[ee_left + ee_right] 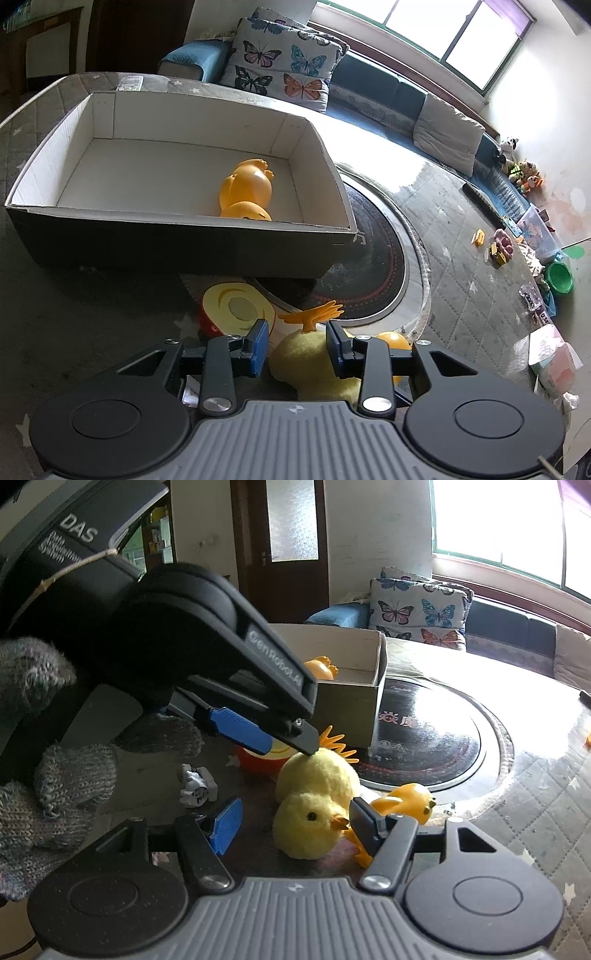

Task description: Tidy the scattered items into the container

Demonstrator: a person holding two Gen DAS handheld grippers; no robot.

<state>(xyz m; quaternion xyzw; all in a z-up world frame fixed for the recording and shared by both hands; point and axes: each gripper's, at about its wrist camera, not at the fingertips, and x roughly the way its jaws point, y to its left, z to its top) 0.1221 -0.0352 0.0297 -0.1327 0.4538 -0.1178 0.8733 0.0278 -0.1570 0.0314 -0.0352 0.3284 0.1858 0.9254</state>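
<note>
A cardboard box (184, 243) with a white inside stands on the table and holds one orange rubber duck (245, 184); both also show in the right wrist view, the box (347, 701) and the duck (319, 668). A yellow plush chick (314, 801) lies in front of the box. My left gripper (295, 347) is open, its jaws straddling the chick's body (303, 354), one fingertip (308, 744) touching its top. My right gripper (295, 823) is open at the chick's head. A small orange duck (406, 799), a red-and-yellow toy (236, 306) and a small white toy (197, 786) lie nearby.
A dark round inset (424, 738) fills the table's middle. A quilted cover (472, 280) lies on the table with small toys (498, 247) and a green bowl (559, 277) at its far edge. A sofa with butterfly cushions (280, 62) stands behind.
</note>
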